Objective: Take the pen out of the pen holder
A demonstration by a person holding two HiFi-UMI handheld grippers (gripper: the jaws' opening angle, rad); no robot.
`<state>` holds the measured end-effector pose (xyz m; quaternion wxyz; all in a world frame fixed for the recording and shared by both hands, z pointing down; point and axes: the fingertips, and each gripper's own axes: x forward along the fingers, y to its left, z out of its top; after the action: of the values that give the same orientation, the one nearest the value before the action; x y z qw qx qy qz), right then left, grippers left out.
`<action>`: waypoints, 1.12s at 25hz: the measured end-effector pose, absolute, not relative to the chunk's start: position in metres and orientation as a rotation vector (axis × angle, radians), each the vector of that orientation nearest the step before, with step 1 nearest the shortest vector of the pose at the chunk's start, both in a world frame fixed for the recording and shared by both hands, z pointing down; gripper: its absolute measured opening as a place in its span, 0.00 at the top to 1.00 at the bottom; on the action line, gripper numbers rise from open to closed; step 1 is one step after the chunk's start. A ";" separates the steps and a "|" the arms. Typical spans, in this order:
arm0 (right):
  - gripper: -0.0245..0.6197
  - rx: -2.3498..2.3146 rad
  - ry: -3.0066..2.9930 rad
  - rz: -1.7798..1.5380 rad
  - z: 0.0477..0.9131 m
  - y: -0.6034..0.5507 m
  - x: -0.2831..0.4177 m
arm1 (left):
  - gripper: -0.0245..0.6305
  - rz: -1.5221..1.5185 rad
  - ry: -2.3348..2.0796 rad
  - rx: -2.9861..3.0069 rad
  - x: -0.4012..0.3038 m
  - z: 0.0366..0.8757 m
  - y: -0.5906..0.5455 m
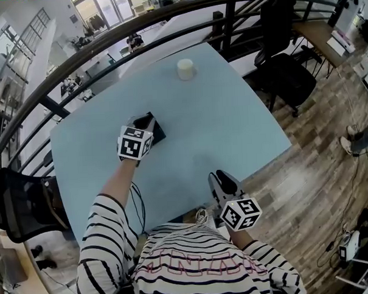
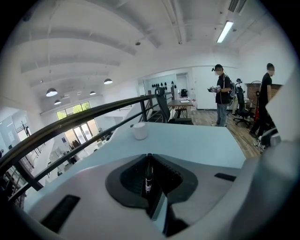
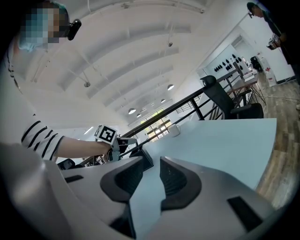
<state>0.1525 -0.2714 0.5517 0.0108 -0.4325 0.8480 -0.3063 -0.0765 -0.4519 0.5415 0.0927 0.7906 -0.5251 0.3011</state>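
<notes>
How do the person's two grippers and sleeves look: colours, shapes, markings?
Both the left gripper and the right gripper are pale grey, each with a white cube of black square markers. Their pads are dark and ribbed. The shirt has short sleeves with black and white stripes. A thin black cable runs beside the left arm.

- We see a light blue table (image 1: pixel 231 123).
- A small white cup (image 1: pixel 186 69) stands near its far edge.
- A black pen holder (image 1: pixel 156 128) sits on it, well apart from the cup.

Smooth matt table (image 1: pixel 231 111); wood-plank floor (image 1: pixel 319 180)
</notes>
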 end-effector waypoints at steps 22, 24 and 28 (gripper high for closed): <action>0.79 -1.323 2.750 -0.783 0.508 -0.246 0.117 | 0.88 0.451 -1.735 2.567 -0.101 0.416 -0.350; 0.80 -1.332 2.755 -0.771 0.504 -0.240 0.109 | 0.88 0.443 -1.732 2.577 -0.106 0.414 -0.331; 0.84 -1.343 2.767 -0.743 0.500 -0.223 0.089 | 0.88 0.422 -1.745 2.576 -0.123 0.415 -0.293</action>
<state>0.0890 -0.2228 0.5000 -0.0110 -0.4243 0.8744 -0.2349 -0.1227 -0.2925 0.4152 0.0008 0.8205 -0.5557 0.1344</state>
